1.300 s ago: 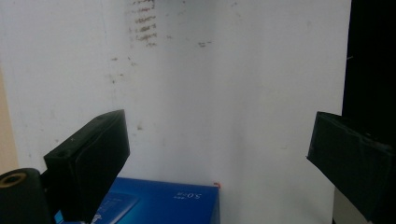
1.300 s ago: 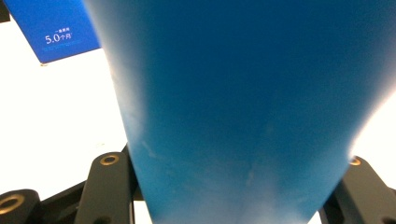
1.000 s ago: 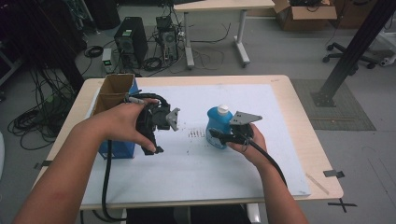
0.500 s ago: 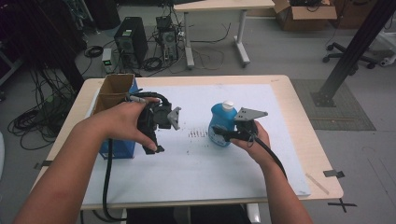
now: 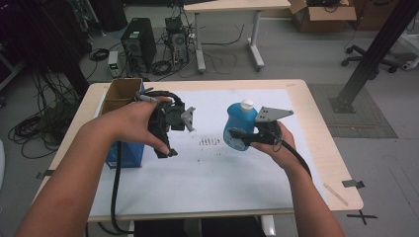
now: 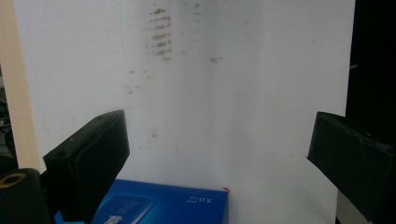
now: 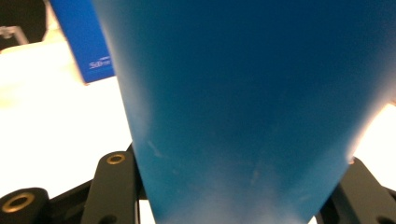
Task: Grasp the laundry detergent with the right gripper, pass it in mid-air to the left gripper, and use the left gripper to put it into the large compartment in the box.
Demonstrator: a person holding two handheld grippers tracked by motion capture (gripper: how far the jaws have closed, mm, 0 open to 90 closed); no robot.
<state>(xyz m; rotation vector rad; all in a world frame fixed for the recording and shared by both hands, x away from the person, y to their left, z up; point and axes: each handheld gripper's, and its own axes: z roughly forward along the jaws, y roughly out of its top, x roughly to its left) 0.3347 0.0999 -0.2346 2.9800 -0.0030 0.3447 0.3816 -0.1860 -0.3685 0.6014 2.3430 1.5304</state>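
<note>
We had the table [image 5: 316, 163] under its white sheet [image 5: 207, 173], the blue box [image 5: 129, 154] at the left, and the blue bottle [image 5: 237, 126] clamped mid-air in our right gripper [image 5: 242, 139], while our left gripper [image 6: 219, 154] hung wide open over the sheet.

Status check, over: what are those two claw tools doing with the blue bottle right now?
Right gripper shut on blue bottle, held above the table. Left gripper open, empty, beside blue box. Nothing in the way.
</note>
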